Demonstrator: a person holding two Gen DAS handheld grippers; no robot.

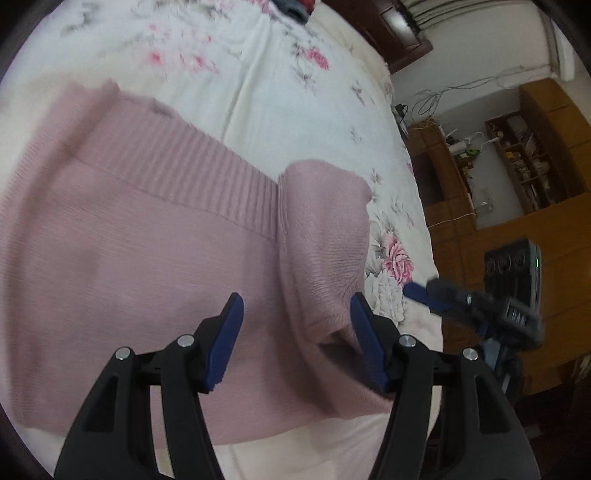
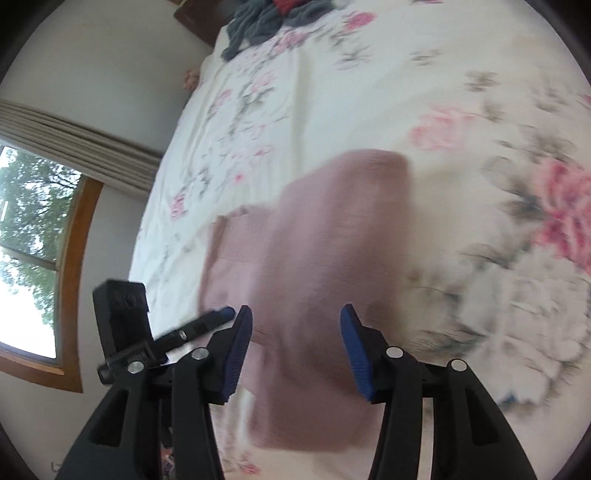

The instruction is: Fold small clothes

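Both claws gape wide, gripping nothing: left claw (image 1: 296,343) over the pink sweater (image 1: 147,258), right claw (image 2: 296,354) above its 12 o'clock sleeve (image 2: 325,236).

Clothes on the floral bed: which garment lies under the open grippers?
The pink ribbed knit sweater, spread flat beneath the left gripper and right gripper. The grey and red clothes sit heaped at the far end.

— Where's the sweater (image 1: 155,236)?
— Flat on the bed (image 1: 258,92), one sleeve (image 1: 325,236) folded over its right side.
— And behind it?
— A clothes pile (image 2: 269,18) at the bed's far end.
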